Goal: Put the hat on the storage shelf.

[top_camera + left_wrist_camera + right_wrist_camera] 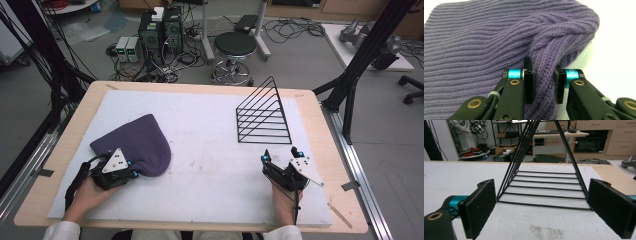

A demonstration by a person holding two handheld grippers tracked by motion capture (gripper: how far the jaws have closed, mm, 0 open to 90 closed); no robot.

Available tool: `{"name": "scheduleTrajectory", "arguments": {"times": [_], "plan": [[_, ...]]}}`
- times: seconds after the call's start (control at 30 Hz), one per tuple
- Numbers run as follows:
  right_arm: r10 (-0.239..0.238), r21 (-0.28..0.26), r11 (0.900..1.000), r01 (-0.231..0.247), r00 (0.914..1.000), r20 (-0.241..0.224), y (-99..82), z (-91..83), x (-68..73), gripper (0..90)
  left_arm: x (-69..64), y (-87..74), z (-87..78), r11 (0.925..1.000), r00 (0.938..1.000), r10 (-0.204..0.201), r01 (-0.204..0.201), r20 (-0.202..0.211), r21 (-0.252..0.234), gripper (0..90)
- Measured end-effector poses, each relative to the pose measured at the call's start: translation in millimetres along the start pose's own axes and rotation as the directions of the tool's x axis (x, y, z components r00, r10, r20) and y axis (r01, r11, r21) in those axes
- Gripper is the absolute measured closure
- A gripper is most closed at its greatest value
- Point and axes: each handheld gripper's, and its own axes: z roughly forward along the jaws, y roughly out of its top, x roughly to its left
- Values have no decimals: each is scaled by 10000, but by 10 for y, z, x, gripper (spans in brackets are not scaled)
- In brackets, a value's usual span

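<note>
A purple ribbed knit hat (137, 142) lies on the left of the white mat (210, 165). My left gripper (133, 169) sits at the hat's near edge, held by a hand. In the left gripper view the hat (486, 45) has a raised fold at its rim, and the left gripper (543, 82) is shut on that fold, pads pressing it from both sides. My right gripper (279, 155) rests near the mat's right front, open, with nothing between its jaws. A black wire rack (264, 117) stands just beyond it. In the right gripper view the rack (544, 187) is framed between the wide-apart pads of the right gripper (544, 210).
The mat covers a wooden table (200, 86). Beyond the far edge are a round stool (234, 47), computer boxes (160, 32) and loose cables on the floor. Black frame struts (360, 65) rise at the right side.
</note>
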Motion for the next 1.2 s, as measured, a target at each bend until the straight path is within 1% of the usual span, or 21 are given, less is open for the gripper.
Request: {"name": "scheduleTrajectory", "arguments": {"times": [0.1,0.23,0.3,0.33,0.37,0.4,0.43,0.47,0.5,0.57,0.6,0.63,0.7,0.83,0.87,0.9,1.0,1.03,1.1,1.13,1.2], "plan": [[-18,-22,10000,18,10000,-30,1,-1,1,81,5,7,-26,10000,10000,-3,3,-81,-97,778],[-18,-65,10000,18,10000,-32,4,-10,1,81,4,15,-55,9997,10000,-48,48,-11,-223,785],[22,-127,9999,-23,10000,-71,9,-19,3,81,10,35,-93,9985,9997,-119,107,-223,-530,785],[61,-123,9999,-63,9999,-89,11,-24,6,81,10,35,-93,9985,9997,-119,107,-223,-530,785],[61,-123,9999,-63,9999,-89,11,-24,6,81,21,49,-121,9971,9992,-208,181,-352,-739,785],[87,-135,9999,-88,9999,-112,13,-28,8,81,33,74,-160,9929,9974,-428,360,-586,-1134,785],[116,-149,9998,-118,9999,-123,14,-27,10,81,40,92,-179,9910,9962,-472,376,-727,-1283,785],[110,-156,9998,-112,9999,-132,14,-27,9,81,40,92,-179,9910,9962,-472,376,-727,-1283,786],[109,-153,9998,-111,9999,-129,14,-27,10,81,42,126,-193,9875,9937,-556,404,-972,-1520,787],[125,-179,9998,-127,9998,-125,15,-28,13,81,35,144,-191,9848,9918,-641,450,-1102,-1678,787],[52,-279,9996,-54,10000,-65,22,-36,15,81,31,175,-195,9832,9880,-645,389,-1403,-1782,788],[65,-314,9995,-66,10000,-50,26,-43,21,81,31,175,-195,9832,9880,-645,389,-1403,-1782,788],[-15,-359,9994,14,10000,-33,29,-55,27,81,40,246,-229,9772,9824,-779,415,-1700,-2081,788],[53,-331,9994,-55,10000,-68,23,-55,40,81,39,372,-322,9643,9753,-883,328,-2024,-2629,788],[-52,-330,9994,49,10000,-72,24,-49,39,81,39,372,-322,9643,9753,-883,328,-2024,-2629,788],[-64,-302,9995,61,9999,-90,23,-45,51,81,40,446,-355,9606,9756,-874,290,-2012,-2766,789],[-199,-296,9994,192,9996,-222,29,-32,77,81,42,527,-374,9605,9757,-793,200,-2041,-2775,790],[-251,-313,9992,244,9994,-252,30,-28,86,81,47,615,-393,9572,9737,-778,129,-2141,-2893,790],[-260,-302,9992,251,9993,-279,33,-28,97,81,51,660,-407,9544,9720,-824,133,-2202,-2982,791],[-276,-296,9992,266,9991,-337,33,-25,110,81,63,749,-441,9437,9699,-948,159,-2242,-3304,790],[-300,-315,9991,288,9989,-370,33,-21,111,81,74,836,-475,9306,9681,-1104,212,-2249,-3654,790]]}}
